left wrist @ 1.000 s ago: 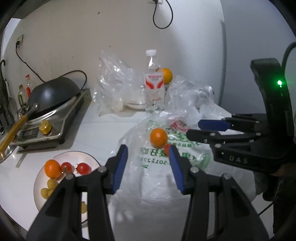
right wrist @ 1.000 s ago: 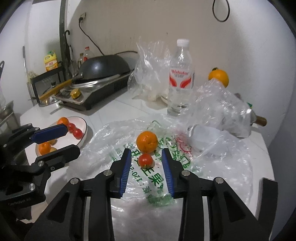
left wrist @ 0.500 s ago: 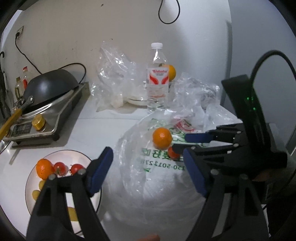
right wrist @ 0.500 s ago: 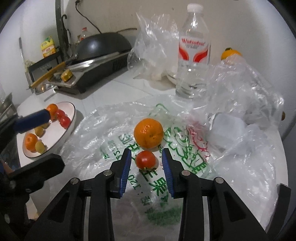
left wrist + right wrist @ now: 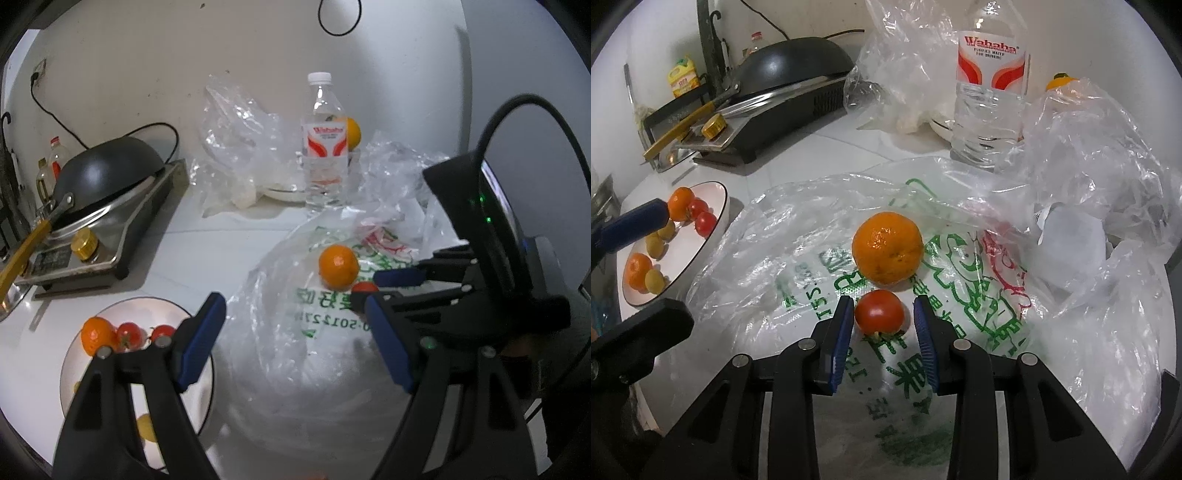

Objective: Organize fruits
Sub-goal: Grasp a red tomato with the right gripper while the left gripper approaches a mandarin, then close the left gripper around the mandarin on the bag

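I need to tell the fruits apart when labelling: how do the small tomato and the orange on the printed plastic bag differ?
The tomato is red, smooth and smaller; the orange is orange, dimpled and clearly bigger. The tomato sits between the right tool's open fingers; the orange lies just beyond them, unbracketed. Both are round and rest on the printed bag.

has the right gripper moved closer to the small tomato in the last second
Yes. The right gripper advanced along the printed bag; its blue pads now flank the tomato, with the jaws apart.
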Available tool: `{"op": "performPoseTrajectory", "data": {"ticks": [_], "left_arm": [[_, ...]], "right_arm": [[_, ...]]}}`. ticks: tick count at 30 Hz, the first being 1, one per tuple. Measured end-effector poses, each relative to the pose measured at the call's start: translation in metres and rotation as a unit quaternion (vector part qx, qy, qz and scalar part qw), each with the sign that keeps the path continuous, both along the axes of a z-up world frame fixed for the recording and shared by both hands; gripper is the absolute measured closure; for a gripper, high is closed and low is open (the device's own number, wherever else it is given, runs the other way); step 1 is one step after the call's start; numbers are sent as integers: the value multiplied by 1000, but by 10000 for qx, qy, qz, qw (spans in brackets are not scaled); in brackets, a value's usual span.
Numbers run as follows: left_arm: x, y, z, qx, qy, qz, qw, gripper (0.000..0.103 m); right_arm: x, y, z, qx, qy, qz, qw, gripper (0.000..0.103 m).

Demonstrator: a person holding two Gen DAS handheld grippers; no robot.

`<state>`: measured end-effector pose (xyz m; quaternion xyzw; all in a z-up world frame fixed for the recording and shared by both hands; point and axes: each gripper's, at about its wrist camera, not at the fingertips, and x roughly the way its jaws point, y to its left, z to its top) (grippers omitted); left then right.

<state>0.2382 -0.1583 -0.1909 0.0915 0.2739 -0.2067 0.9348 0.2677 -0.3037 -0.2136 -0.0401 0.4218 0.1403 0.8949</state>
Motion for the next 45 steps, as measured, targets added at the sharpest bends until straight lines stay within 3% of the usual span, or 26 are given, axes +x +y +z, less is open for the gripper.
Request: {"op": "performPoseTrajectory", "data": {"ticks": [14, 29, 36, 45], "left_arm": [[-3, -25, 2, 225, 15, 36, 9997, 24], [22, -73, -9, 819, 88, -245, 9963, 25], [48, -86, -20, 1014, 307, -340, 9938, 38], [68, -104, -36, 1378, 501, -478, 9880, 40]], "right_arm": [[-28, -30, 24, 163, -422, -6, 9990, 73], [-37, -80, 43, 562, -797, -274, 9949, 73], [-32, -88, 39, 673, -801, -301, 9941, 73], [-31, -94, 38, 753, -818, -320, 9933, 73]]}}
